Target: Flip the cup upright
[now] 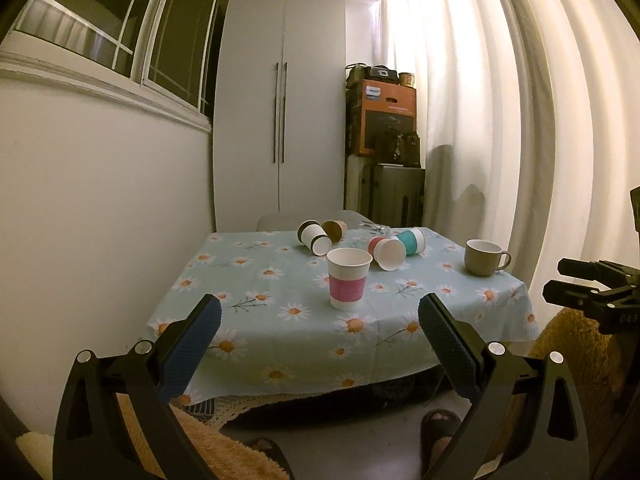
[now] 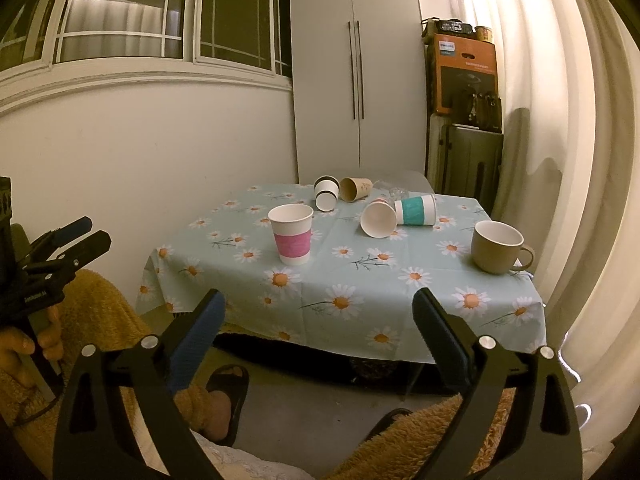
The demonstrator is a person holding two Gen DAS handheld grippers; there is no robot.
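Cups [image 2: 378, 219] lie tipped (PHILIPS box [image 2: 466, 74] legible right-side only).

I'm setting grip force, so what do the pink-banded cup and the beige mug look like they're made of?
The pink-banded cup looks like thin paper: matte white wall, rolled rim, a pink sleeve that seems textured. It probably crushes easily. The beige mug looks like glazed ceramic: thick wall, a soft sheen, a moulded handle. Stoneware or heavy plastic cannot be ruled out from here.
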